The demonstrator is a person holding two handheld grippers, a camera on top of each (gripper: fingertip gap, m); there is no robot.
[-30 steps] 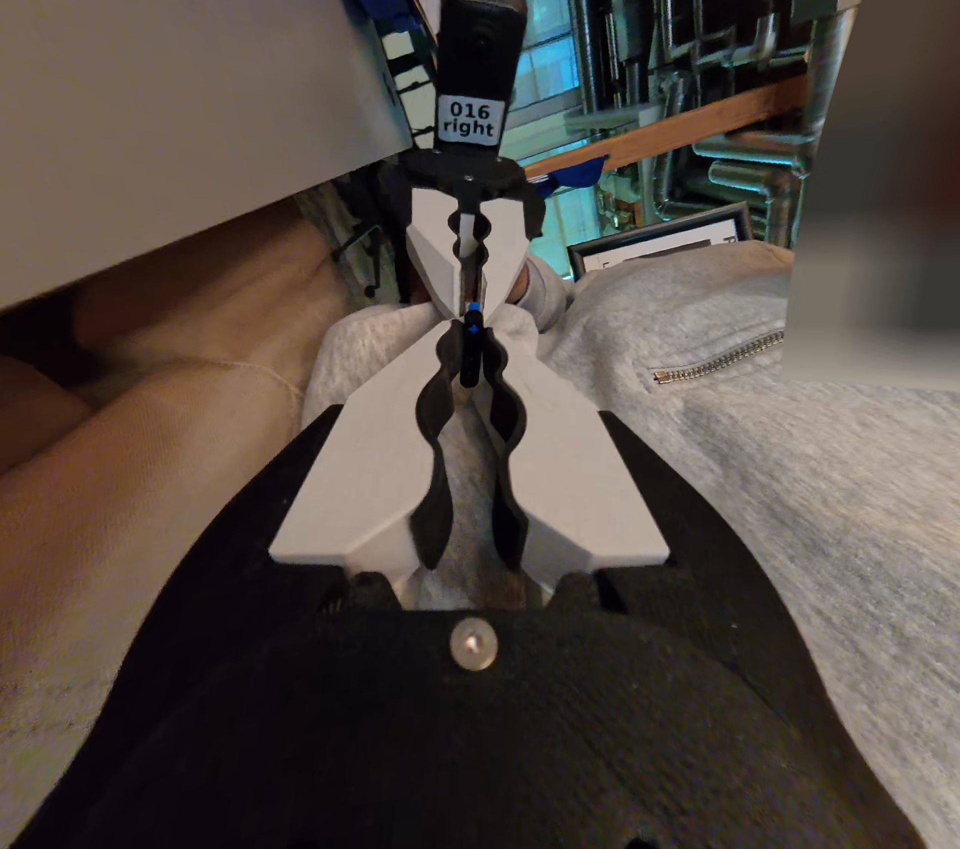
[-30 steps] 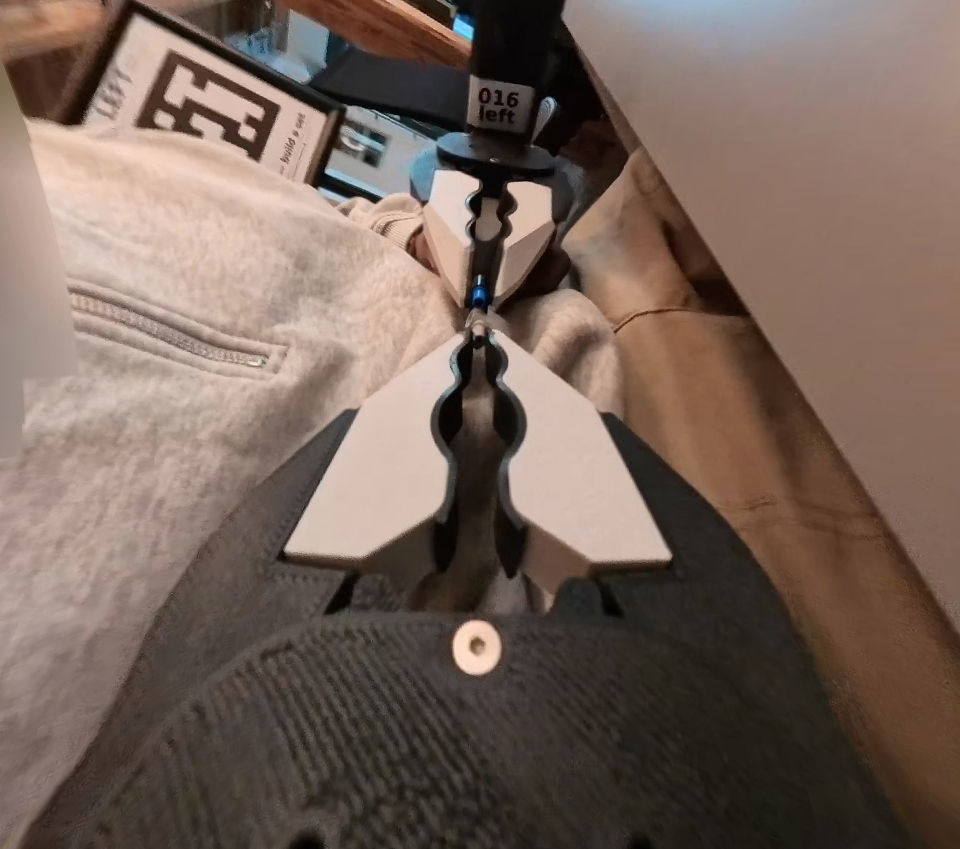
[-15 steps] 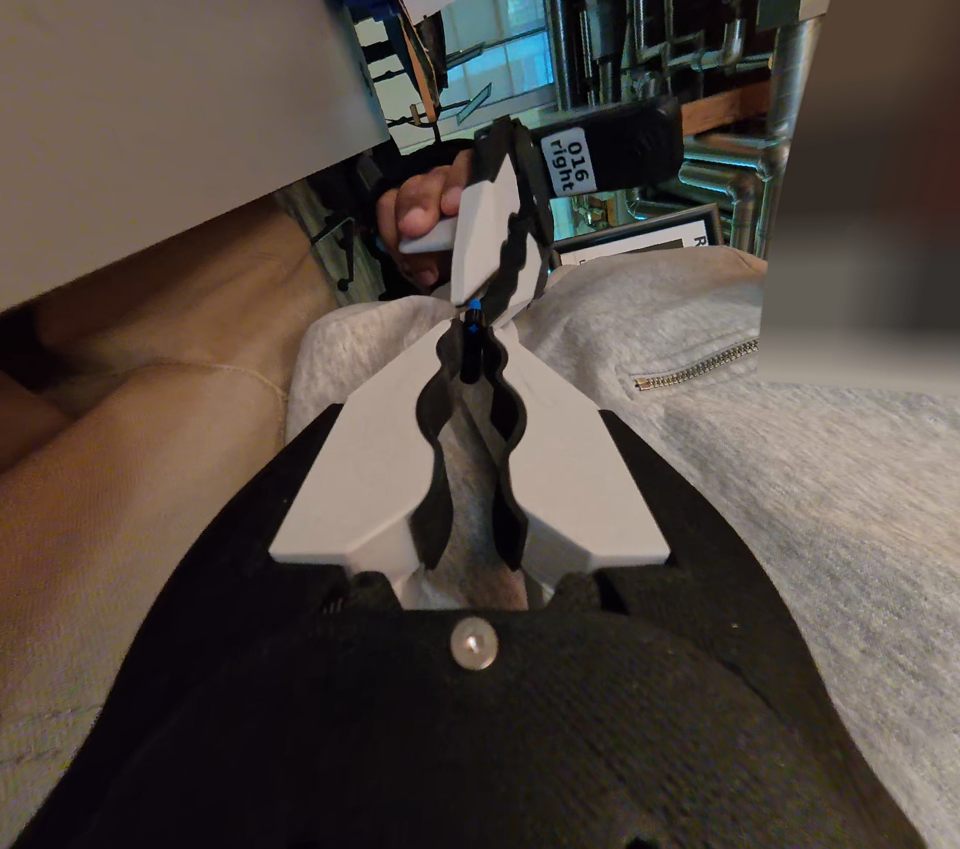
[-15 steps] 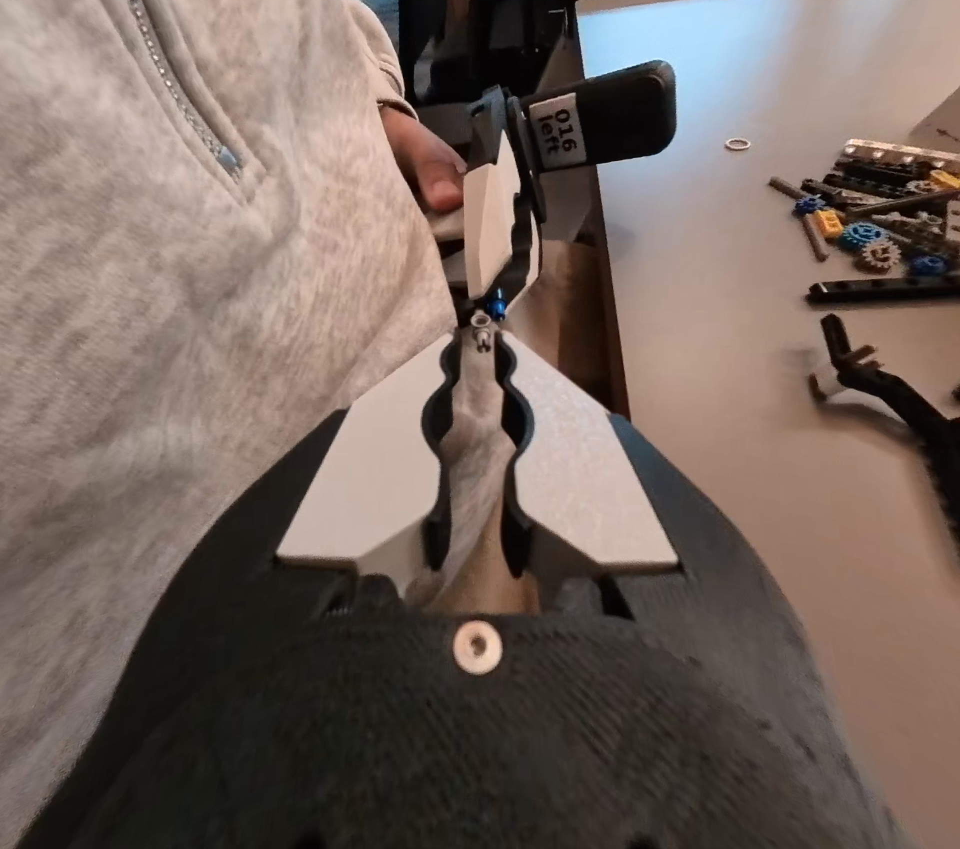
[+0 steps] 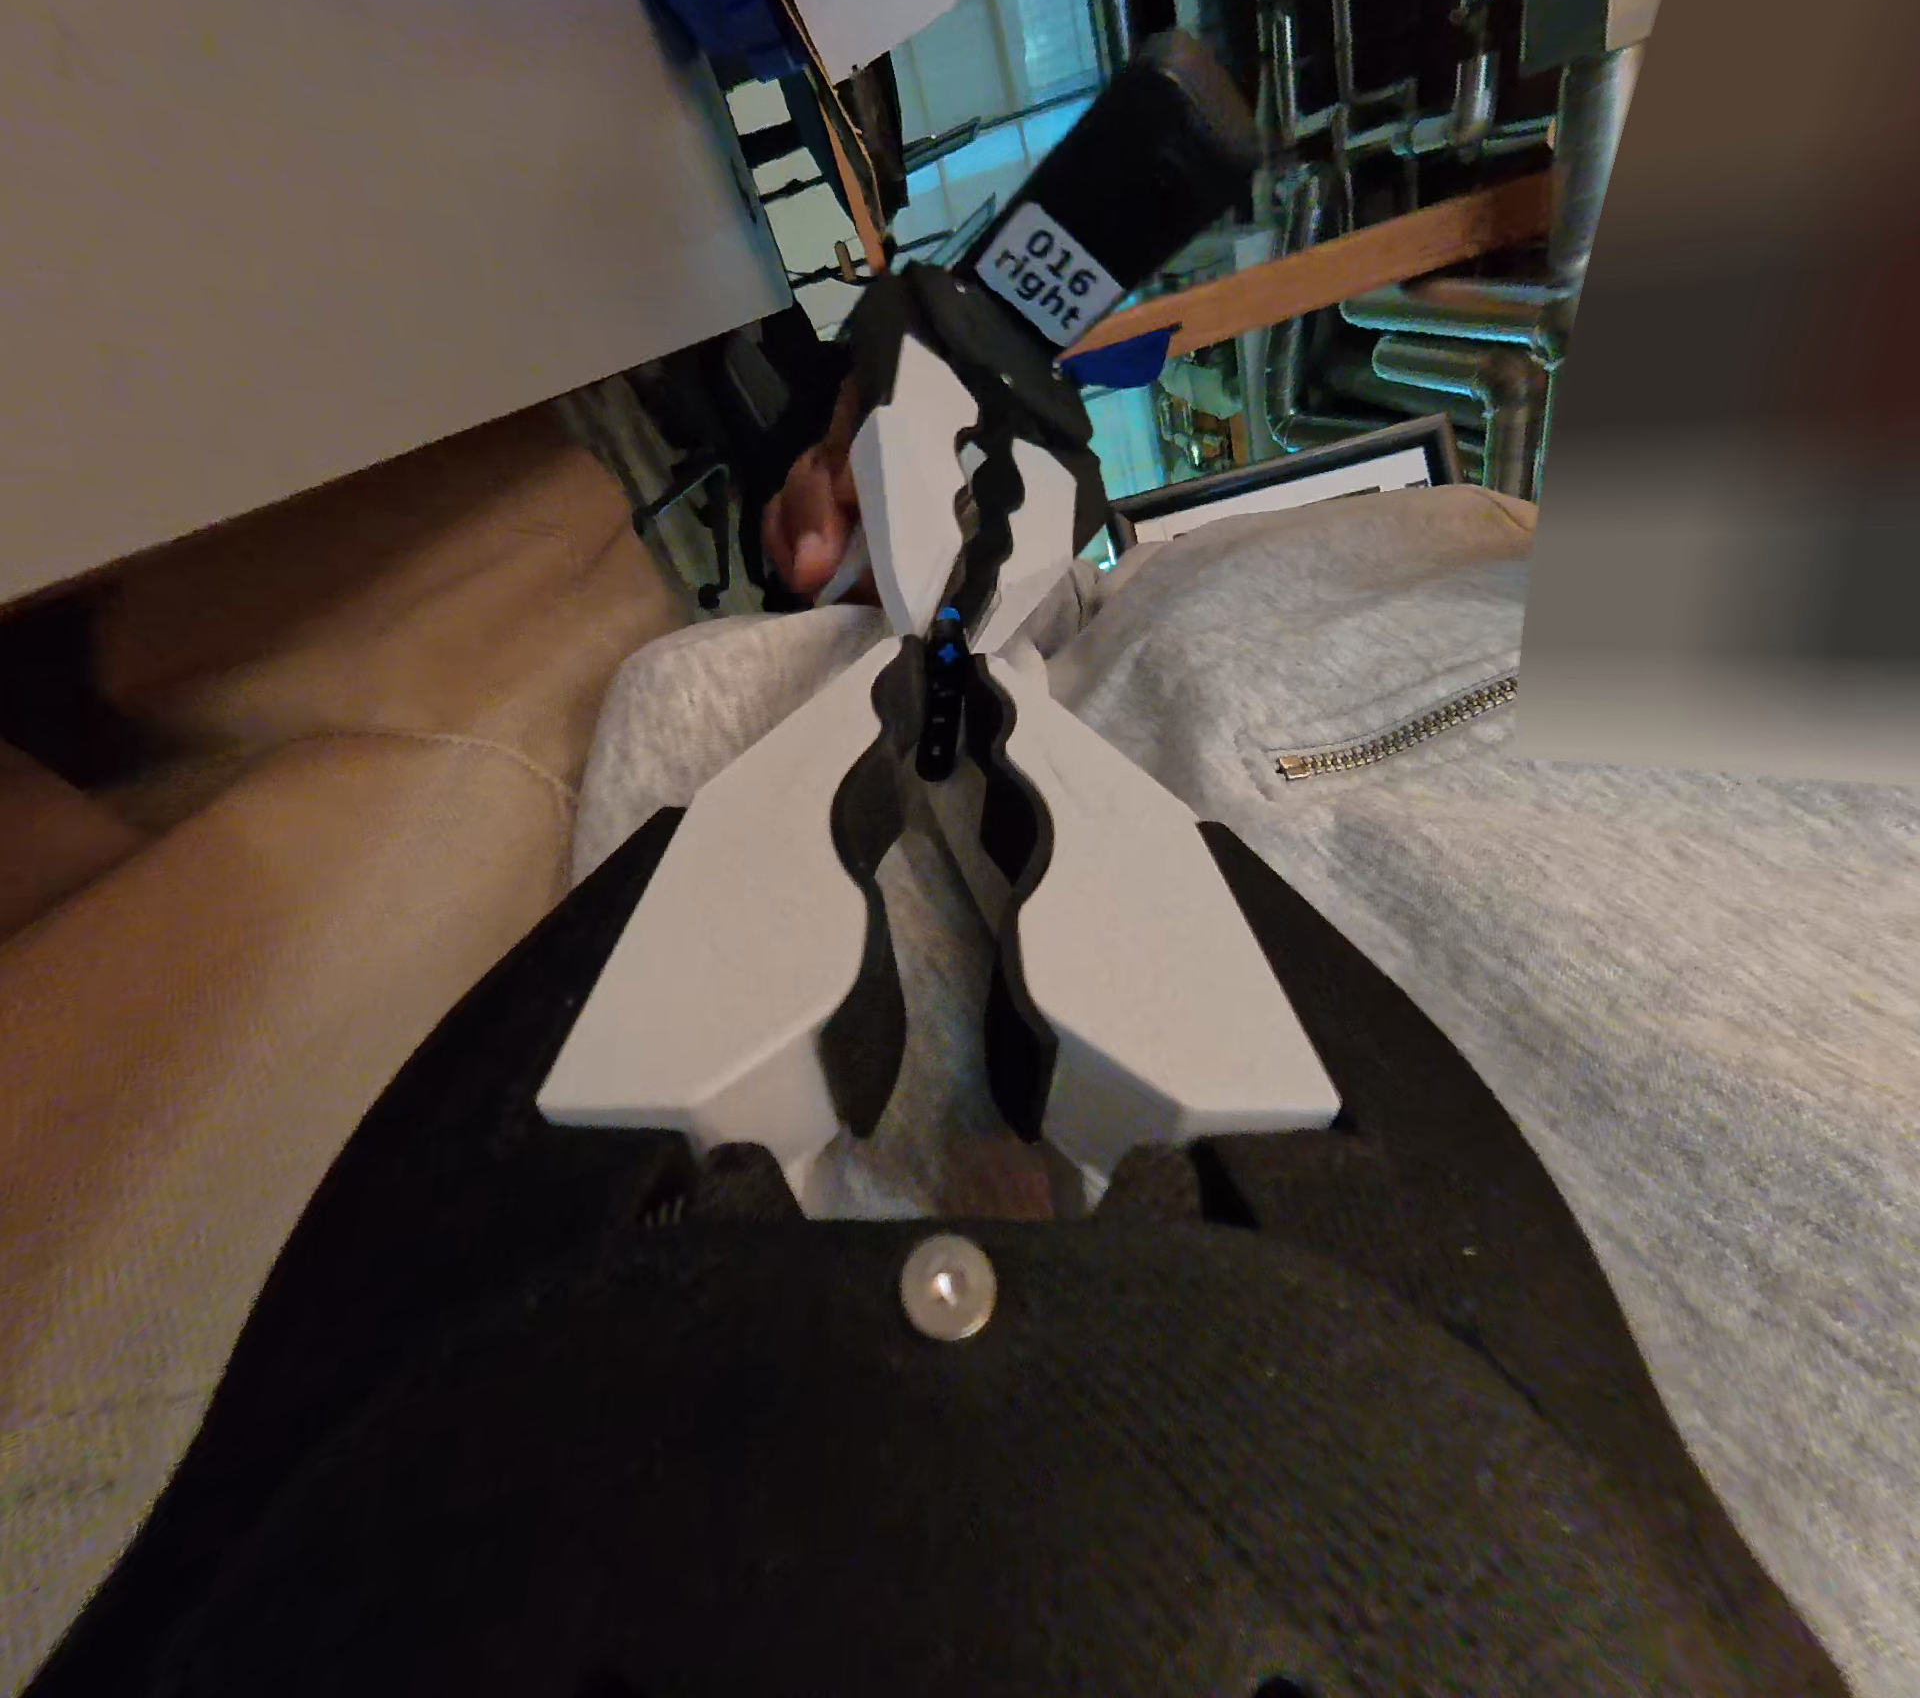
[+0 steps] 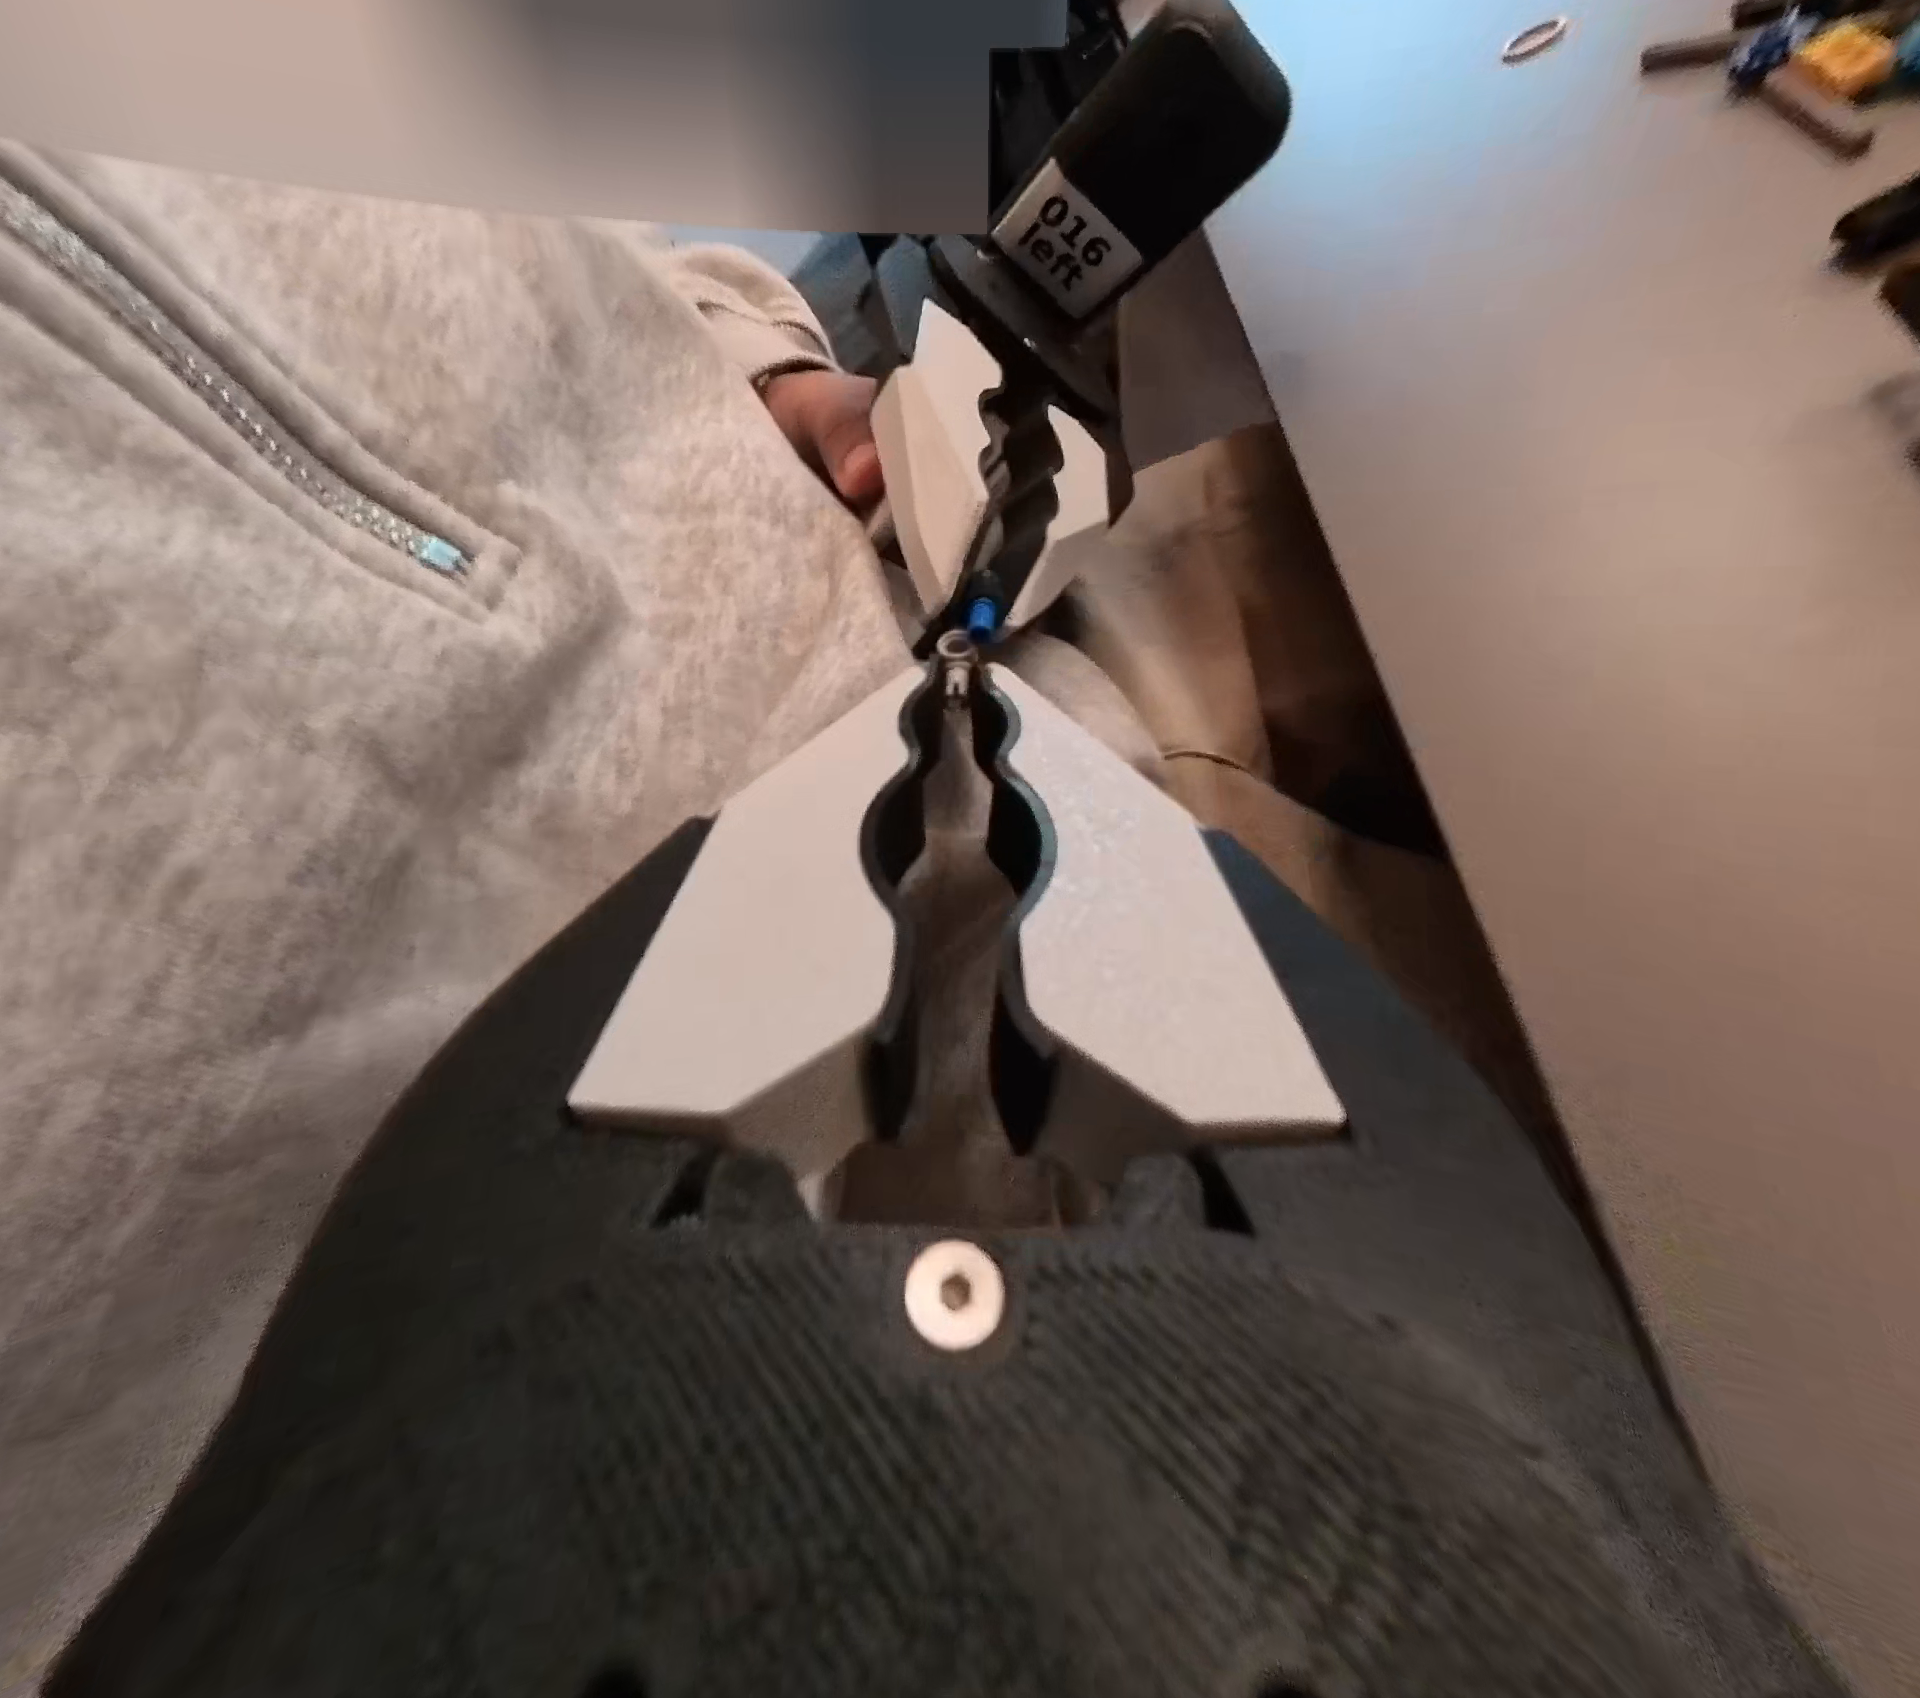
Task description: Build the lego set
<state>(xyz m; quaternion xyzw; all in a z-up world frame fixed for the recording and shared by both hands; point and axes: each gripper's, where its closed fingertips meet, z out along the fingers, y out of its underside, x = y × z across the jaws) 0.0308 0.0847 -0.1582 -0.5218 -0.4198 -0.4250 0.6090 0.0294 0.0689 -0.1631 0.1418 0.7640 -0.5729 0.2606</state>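
Observation:
In the left wrist view my left gripper is shut on a short black lego piece with a blue pin at its tip. The right gripper meets it tip to tip, tilted to the right. In the right wrist view my right gripper is shut on a small grey lego piece. The left gripper stands just beyond it, tilted, and its blue pin almost touches the grey piece. Both grippers are held in front of a person's lap, below the table edge.
The pale table runs along the right, with loose lego parts and a small ring on it. A grey zipped sweatshirt and tan trousers lie behind the grippers. The table's underside is at the upper left. Less than 4 cm separates the two grippers' tips.
The right gripper has rolled from lying sideways to a slanted pose, and its view has swung with it. The two tips have stayed together. The left gripper has barely moved.

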